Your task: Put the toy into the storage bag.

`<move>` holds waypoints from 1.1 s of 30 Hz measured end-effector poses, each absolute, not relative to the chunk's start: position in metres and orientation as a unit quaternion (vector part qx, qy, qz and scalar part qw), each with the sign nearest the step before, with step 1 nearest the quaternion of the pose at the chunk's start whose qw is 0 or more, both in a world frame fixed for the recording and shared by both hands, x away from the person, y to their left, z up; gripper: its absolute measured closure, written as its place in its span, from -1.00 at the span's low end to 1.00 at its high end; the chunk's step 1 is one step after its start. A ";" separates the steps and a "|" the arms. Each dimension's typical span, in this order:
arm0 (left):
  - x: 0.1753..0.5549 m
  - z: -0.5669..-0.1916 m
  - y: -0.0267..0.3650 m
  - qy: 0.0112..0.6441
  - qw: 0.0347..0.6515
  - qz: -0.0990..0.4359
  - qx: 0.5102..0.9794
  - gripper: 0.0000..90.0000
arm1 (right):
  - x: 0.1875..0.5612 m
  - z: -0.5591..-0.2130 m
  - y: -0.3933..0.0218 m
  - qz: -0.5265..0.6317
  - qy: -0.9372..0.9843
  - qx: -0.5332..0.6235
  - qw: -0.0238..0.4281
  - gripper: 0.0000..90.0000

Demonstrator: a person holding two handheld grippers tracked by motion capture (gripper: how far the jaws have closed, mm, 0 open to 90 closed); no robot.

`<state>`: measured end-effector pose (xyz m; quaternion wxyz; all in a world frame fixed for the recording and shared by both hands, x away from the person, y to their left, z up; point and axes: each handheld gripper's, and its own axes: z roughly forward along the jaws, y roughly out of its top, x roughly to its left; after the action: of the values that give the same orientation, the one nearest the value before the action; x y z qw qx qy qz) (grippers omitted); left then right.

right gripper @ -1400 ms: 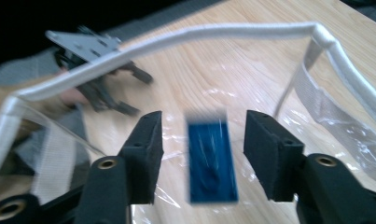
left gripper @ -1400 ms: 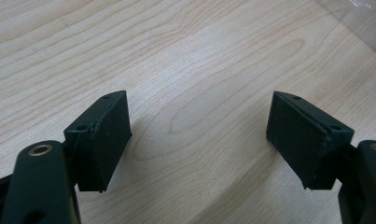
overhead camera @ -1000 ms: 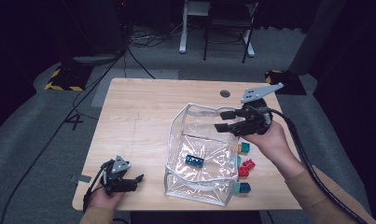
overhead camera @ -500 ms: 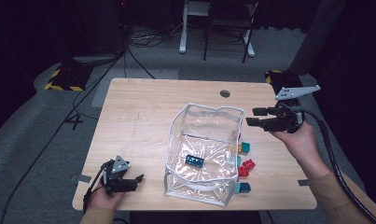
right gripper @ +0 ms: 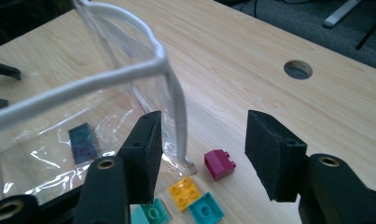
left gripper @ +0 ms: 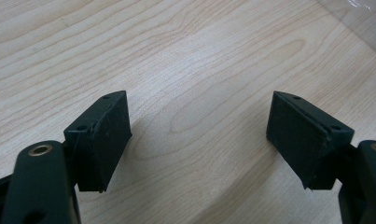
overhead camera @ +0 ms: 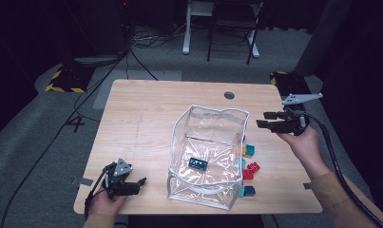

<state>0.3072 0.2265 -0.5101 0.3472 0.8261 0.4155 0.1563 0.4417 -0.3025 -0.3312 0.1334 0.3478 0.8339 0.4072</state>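
Observation:
A clear plastic bag [overhead camera: 205,130] with white trim stands open at the table's middle, with a dark blue brick [overhead camera: 197,164] lying on its bottom. My right gripper [overhead camera: 262,119] hovers just right of the bag's far right corner, open, with nothing between its pads. In the right gripper view its jaws [right gripper: 204,135] frame the bag's white corner seam [right gripper: 176,116] and a red brick [right gripper: 219,163] on the table below. My left gripper [overhead camera: 139,185] rests at the front left of the table, open over bare wood [left gripper: 199,116].
Loose bricks lie right of the bag: a teal and orange pair [overhead camera: 248,150], a red one [overhead camera: 251,170] and a teal one [overhead camera: 248,191]. A yellow brick [right gripper: 185,190] sits by a teal brick [right gripper: 205,209]. A cable hole [overhead camera: 229,95] lies behind the bag.
My right gripper has moved from above the bag's far edge out to the right and lower, past the bag's right side. The left gripper has stayed put.

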 end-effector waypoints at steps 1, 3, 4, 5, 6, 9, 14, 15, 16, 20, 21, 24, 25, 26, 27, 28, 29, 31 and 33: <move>0.307 -0.510 0.226 0.416 0.347 0.156 0.826 -0.51 | 0.444 -0.335 -0.304 0.406 0.833 0.350 0.134 0.04; 0.307 -0.510 0.226 0.416 0.347 0.156 0.826 -0.51 | 0.446 -0.340 -0.306 0.406 0.832 0.356 0.132 0.05; 0.307 -0.510 0.227 0.416 0.347 0.156 0.826 -0.51 | 0.447 -0.344 -0.306 0.405 0.831 0.357 0.133 0.05; 0.307 -0.510 0.227 0.416 0.347 0.156 0.826 -0.51 | 0.448 -0.347 -0.307 0.404 0.831 0.359 0.133 0.05; 0.307 -0.510 0.227 0.416 0.346 0.157 0.826 -0.51 | 0.449 -0.351 -0.308 0.401 0.832 0.361 0.132 0.05; 0.308 -0.510 0.227 0.418 0.347 0.157 0.825 -0.51 | 0.452 -0.362 -0.309 0.391 0.835 0.363 0.134 0.05; 0.308 -0.510 0.227 0.421 0.346 0.158 0.824 -0.51 | 0.457 -0.384 -0.313 0.374 0.838 0.375 0.133 0.05; 0.308 -0.510 0.227 0.421 0.346 0.158 0.824 -0.51 | 0.458 -0.388 -0.313 0.373 0.838 0.375 0.133 0.05; 0.308 -0.510 0.227 0.421 0.345 0.158 0.824 -0.51 | 0.459 -0.391 -0.313 0.371 0.839 0.376 0.134 0.05; 0.308 -0.510 0.227 0.421 0.345 0.158 0.824 -0.51 | 0.464 -0.405 -0.312 0.369 0.839 0.381 0.126 0.05; 0.308 -0.510 0.227 0.421 0.346 0.158 0.824 -0.51 | 0.465 -0.409 -0.312 0.367 0.839 0.381 0.125 0.05; 0.308 -0.510 0.227 0.421 0.345 0.158 0.824 -0.51 | 0.467 -0.419 -0.308 0.359 0.844 0.378 0.122 0.05; 0.308 -0.510 0.227 0.421 0.345 0.158 0.824 -0.51 | 0.467 -0.422 -0.306 0.356 0.846 0.377 0.122 0.05; 0.308 -0.510 0.227 0.421 0.345 0.158 0.824 -0.51 | 0.468 -0.425 -0.305 0.355 0.848 0.376 0.121 0.05; 0.308 -0.510 0.227 0.421 0.345 0.159 0.824 -0.51 | 0.469 -0.428 -0.304 0.354 0.848 0.375 0.119 0.05; 0.308 -0.510 0.227 0.421 0.345 0.159 0.824 -0.51 | 0.470 -0.430 -0.302 0.354 0.849 0.375 0.117 0.05; 0.308 -0.510 0.227 0.421 0.345 0.158 0.824 -0.51 | 0.470 -0.433 -0.301 0.353 0.850 0.374 0.117 0.05; 0.308 -0.510 0.227 0.421 0.345 0.159 0.824 -0.51 | 0.472 -0.437 -0.298 0.350 0.852 0.372 0.114 0.05; 0.308 -0.510 0.227 0.421 0.345 0.158 0.824 -0.51 | 0.473 -0.442 -0.295 0.347 0.854 0.371 0.113 0.05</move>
<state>0.3083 0.2267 -0.5099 0.3449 0.8237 0.4213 0.1583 0.4729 -0.2951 -0.4424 0.1135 0.3708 0.8541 0.3466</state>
